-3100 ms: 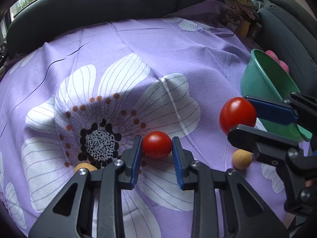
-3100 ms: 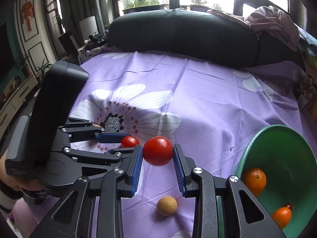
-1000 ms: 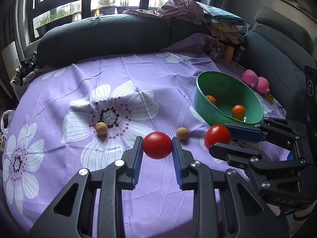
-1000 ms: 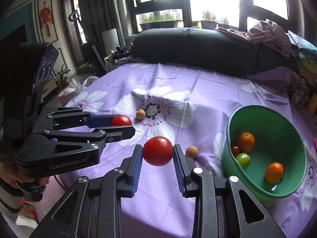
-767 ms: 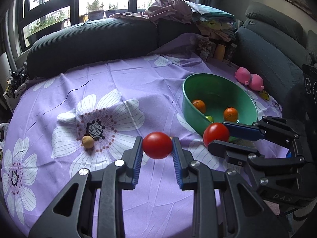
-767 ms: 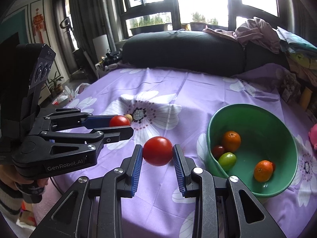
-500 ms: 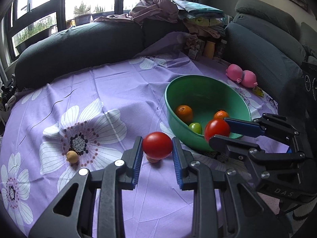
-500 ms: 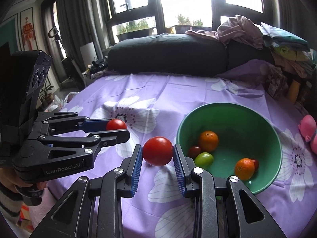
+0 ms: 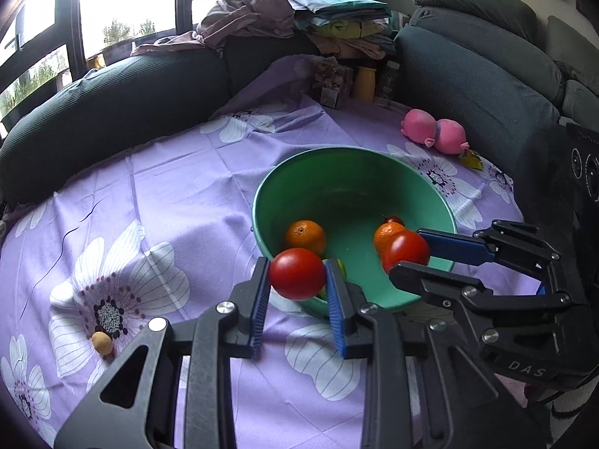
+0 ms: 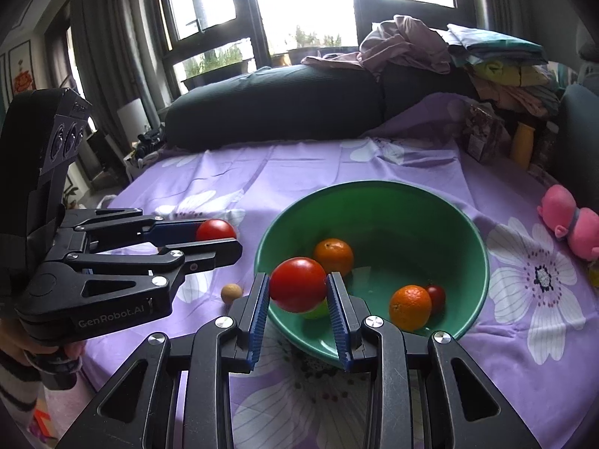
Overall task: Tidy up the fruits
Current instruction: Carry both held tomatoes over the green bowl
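Note:
My left gripper (image 9: 297, 266) is shut on a red tomato (image 9: 297, 278) that hangs over the near left rim of the green bowl (image 9: 262, 202). My right gripper (image 10: 297, 280) is shut on a second red tomato (image 10: 297, 293), held above the bowl's (image 10: 374, 186) near rim. Each gripper also shows in the other view, the right gripper (image 9: 406, 252) on the right and the left gripper (image 10: 219, 234) on the left. In the bowl lie two oranges (image 10: 333, 256) (image 10: 410, 307), a small red fruit (image 10: 437, 296) and a green fruit (image 10: 317, 313), partly hidden.
The bowl sits on a purple flowered cloth (image 9: 179, 194). Two small tan balls (image 9: 102, 343) (image 10: 231, 293) lie on the cloth left of the bowl. A pink plush toy (image 9: 434, 133) lies behind the bowl on the right. Dark sofa cushions (image 10: 280, 112) and piled clothes border the far side.
Both grippers have carried their tomatoes to the right across the cloth. The bowl has come from the right side of both views to just under the tomatoes.

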A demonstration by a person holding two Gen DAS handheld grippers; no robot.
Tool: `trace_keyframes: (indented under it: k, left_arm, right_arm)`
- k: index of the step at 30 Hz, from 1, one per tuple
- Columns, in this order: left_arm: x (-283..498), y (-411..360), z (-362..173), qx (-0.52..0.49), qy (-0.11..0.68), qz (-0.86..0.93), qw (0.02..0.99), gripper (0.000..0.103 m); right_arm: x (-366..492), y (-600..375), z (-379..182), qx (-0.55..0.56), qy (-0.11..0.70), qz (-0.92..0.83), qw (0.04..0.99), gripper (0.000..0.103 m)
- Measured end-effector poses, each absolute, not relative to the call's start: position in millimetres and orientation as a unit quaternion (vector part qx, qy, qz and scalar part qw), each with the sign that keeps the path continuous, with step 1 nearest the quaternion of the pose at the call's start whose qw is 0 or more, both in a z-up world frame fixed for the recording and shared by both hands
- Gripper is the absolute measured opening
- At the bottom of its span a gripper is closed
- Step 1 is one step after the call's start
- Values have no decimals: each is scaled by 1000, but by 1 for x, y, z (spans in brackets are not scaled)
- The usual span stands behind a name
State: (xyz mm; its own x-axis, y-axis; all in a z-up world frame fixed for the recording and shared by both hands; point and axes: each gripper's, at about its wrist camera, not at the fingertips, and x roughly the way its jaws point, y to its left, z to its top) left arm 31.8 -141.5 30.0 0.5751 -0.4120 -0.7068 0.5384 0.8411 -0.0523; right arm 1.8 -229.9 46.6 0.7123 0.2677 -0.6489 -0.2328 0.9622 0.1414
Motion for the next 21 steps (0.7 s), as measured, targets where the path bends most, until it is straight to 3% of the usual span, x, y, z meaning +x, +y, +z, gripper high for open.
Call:
trace_keyframes:
  k: [21]
  left_arm:
    - [66, -180, 4, 110, 406, -284, 862, 29]
  right_arm:
    - [17, -265, 35, 46, 362, 93, 926, 33]
